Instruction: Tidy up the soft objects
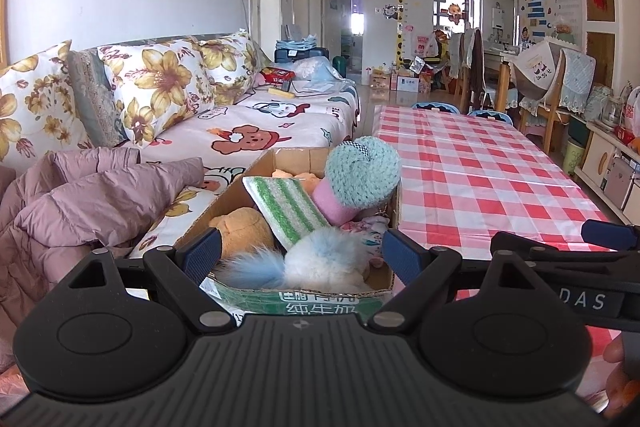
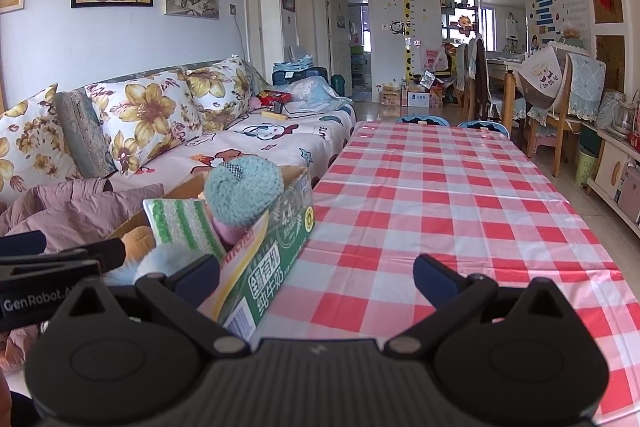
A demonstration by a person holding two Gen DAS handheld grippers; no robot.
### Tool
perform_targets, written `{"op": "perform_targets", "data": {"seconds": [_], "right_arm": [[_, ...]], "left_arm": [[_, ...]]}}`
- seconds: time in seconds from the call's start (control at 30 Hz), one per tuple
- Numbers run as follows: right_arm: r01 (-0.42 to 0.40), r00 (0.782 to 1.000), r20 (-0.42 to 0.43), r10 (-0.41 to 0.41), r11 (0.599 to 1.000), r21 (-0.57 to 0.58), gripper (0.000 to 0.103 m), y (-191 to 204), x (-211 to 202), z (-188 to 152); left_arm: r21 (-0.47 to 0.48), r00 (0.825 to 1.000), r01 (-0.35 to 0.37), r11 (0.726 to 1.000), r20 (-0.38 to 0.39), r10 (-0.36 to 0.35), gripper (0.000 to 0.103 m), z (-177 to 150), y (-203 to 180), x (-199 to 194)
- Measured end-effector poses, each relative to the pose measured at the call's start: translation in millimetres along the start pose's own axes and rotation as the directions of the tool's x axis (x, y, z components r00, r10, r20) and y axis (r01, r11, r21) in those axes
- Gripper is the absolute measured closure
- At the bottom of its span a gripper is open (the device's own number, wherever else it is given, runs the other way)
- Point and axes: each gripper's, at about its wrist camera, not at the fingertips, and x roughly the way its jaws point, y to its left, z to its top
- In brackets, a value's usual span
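A cardboard box stands on the near left corner of the checked table. It holds soft things: a teal and pink knitted toy, a green-striped sponge cloth, a tan plush and a blue-white fluffy toy. My left gripper is open and empty, just in front of the box. My right gripper is open and empty, to the right of the box, above the tablecloth.
A sofa with floral pillows runs along the left, with a mauve jacket on its near end. Chairs and a dining table stand at the far right. A low cabinet lines the right wall.
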Motion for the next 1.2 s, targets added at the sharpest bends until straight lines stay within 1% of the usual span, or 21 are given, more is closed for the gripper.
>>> {"op": "perform_targets", "data": {"seconds": [0.4, 0.67, 0.93, 1.1, 1.2], "right_arm": [[0.006, 1.000, 0.002, -0.006, 1.000, -0.004, 0.001, -4, 9, -2], [0.006, 1.000, 0.005, -0.006, 1.000, 0.002, 0.001, -7, 13, -4], [0.016, 1.000, 0.016, -0.016, 1.000, -0.011, 0.001, -9, 16, -5], [0.020, 1.000, 0.015, -0.020, 1.000, -0.011, 0.001, -11, 18, -7], [0.013, 1.000, 0.010, -0.014, 1.000, 0.008, 0.001, -21, 22, -8]], "left_arm": [[-0.006, 1.000, 0.001, 1.000, -0.012, -0.001, 0.000, 1, -1, 4], [0.011, 1.000, -0.008, 1.000, -0.010, 0.008, 0.000, 1, -1, 8], [0.009, 1.000, 0.003, 1.000, -0.020, -0.003, 0.000, 1, -1, 14], [0.020, 1.000, 0.001, 1.000, -0.026, 0.000, 0.000, 1, -7, 18], [0.015, 1.000, 0.013, 1.000, -0.021, -0.012, 0.000, 6, -17, 17]]}}
